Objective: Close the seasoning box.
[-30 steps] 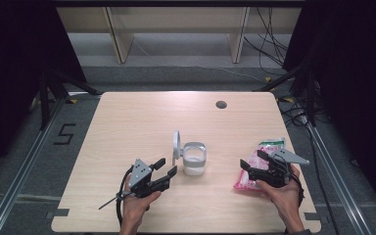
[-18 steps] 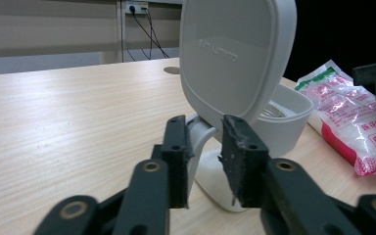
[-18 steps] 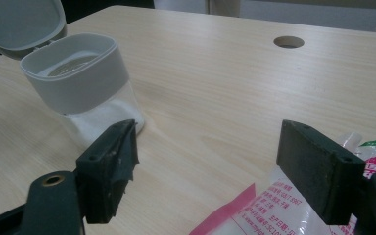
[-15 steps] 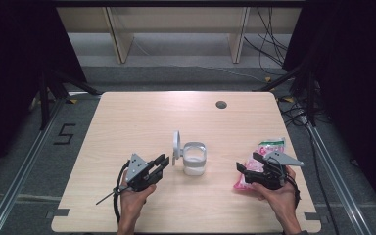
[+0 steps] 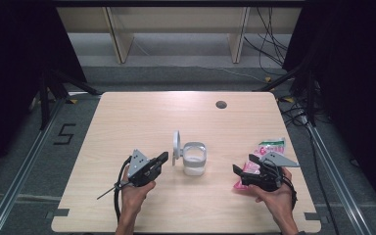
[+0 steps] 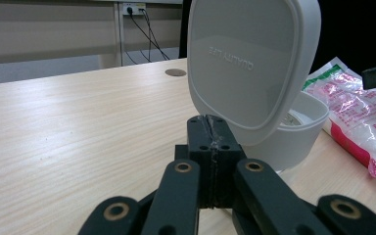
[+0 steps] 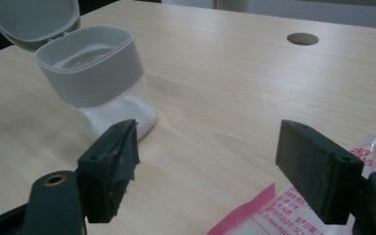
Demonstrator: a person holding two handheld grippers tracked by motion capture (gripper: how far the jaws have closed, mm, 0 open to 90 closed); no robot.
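Note:
A white container [image 5: 194,158] with its hinged lid [image 5: 176,146] standing open rests mid-table. My left gripper [image 5: 163,157] lies just left of it; in the left gripper view the jaws [image 6: 210,142] have just been closing and now meet with nothing between them, their tips right before the lid [image 6: 249,58]. A pink-and-white bag [image 5: 270,147] lies at the right. My right gripper [image 5: 244,165] hovers over the bag's near end, open. In the right gripper view its pads [image 7: 112,161] stand wide apart and empty, with the container [image 7: 98,73] ahead to the left and the bag [image 7: 284,215] underneath.
A round cable hole [image 5: 221,104] sits in the wooden table [image 5: 142,117] at the back right. Cables and shelf legs lie on the floor beyond the far edge. Dark curtains flank both sides.
The left gripper's jaws went from open to fully shut, empty. Both hands stayed nearly where they were.

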